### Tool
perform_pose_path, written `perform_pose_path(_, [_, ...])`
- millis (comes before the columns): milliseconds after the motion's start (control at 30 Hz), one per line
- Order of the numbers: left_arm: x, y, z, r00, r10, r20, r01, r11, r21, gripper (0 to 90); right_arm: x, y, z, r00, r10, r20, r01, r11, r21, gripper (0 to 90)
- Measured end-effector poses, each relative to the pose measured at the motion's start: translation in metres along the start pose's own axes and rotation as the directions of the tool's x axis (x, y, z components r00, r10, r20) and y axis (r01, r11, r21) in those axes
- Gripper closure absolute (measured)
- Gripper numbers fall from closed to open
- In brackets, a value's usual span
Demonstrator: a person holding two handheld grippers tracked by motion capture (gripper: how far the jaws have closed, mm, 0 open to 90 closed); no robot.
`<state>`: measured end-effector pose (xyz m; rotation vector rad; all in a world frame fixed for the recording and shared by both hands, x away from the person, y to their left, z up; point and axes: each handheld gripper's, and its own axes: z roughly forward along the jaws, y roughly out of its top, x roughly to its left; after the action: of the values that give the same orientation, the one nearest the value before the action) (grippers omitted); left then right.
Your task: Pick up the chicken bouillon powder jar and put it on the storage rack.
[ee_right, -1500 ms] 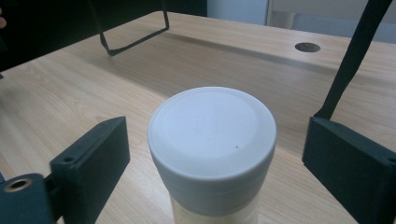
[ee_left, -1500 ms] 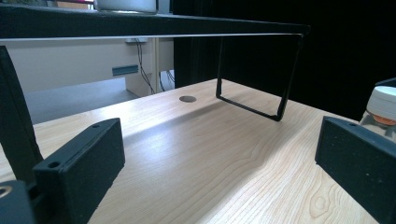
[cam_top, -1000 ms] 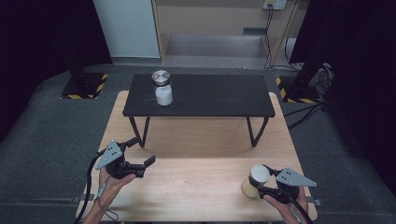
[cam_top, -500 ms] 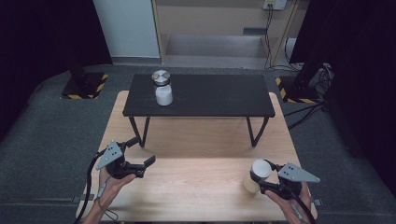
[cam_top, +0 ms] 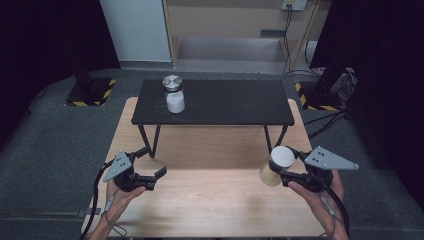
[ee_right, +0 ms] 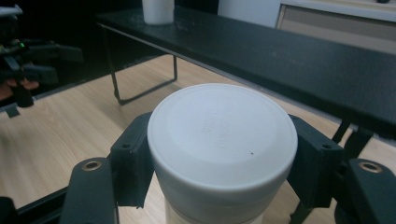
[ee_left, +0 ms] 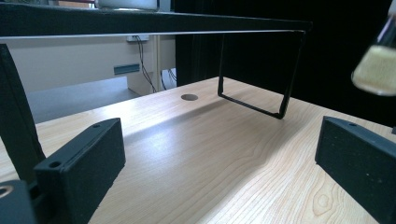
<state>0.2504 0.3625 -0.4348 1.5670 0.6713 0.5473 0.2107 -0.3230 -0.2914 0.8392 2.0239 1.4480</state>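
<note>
So the right claw (cam_top: 282,167) is clamped on the white-lidded jar (cam_top: 276,165), holding it tilted above the desk (cam_top: 210,200) at lower right of the high view. The left claw (cam_top: 159,177) sits lower left, jaws apart with nothing between them.

A pale wood surface (cam_top: 200,210) bears a low black bench (cam_top: 225,107). Grey carpet (cam_top: 50,150) lies around; black curtains (cam_top: 45,35) flank a beige cabinet (cam_top: 225,20).
</note>
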Motion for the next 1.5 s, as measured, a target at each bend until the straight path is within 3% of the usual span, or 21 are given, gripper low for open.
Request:
perform_pose_path(233, [0.0, 0.0, 0.0, 1.0, 0.004, -0.006, -0.004, 1.0, 0.002, 0.2, -0.005, 0.036, 0.008, 0.9983, -0.025, -0.052, 0.025, 1.0, -0.005, 33.7])
perform_pose_path(467, [0.0, 0.001, -0.001, 0.9999, 0.008, -0.008, -0.008, 0.9999, 0.008, 0.2, -0.014, 0.068, 0.026, 0.9906, -0.05, -0.127, 0.05, 0.999, -0.005, 33.7])
perform_pose_path(800, [0.0, -0.002, -0.007, 0.9998, -0.003, -0.021, 0.003, 1.0, -0.002, 0.3, -0.027, 0.101, 0.054, 0.9846, -0.049, -0.168, 0.049, 0.999, -0.001, 33.8])
perform_pose_path(1167, [-0.003, -0.004, -0.018, 0.9987, -0.007, -0.051, 0.007, 1.0, -0.004, 0.4, -0.043, 0.14, 0.081, 0.9886, -0.055, -0.14, 0.056, 0.998, 0.003, 33.7])
perform_pose_path(1333, [-0.002, -0.004, -0.017, 0.9988, -0.01, -0.049, 0.01, 1.0, -0.002, 0.5, -0.052, 0.157, 0.093, 0.9936, -0.046, -0.103, 0.047, 0.999, 0.011, 33.7])
perform_pose_path(1500, [-0.002, -0.004, -0.017, 0.9989, -0.003, -0.046, 0.003, 1.0, 0.002, 0.7, -0.059, 0.17, 0.107, 0.9987, -0.035, -0.037, 0.036, 0.999, 0.014, 33.7])
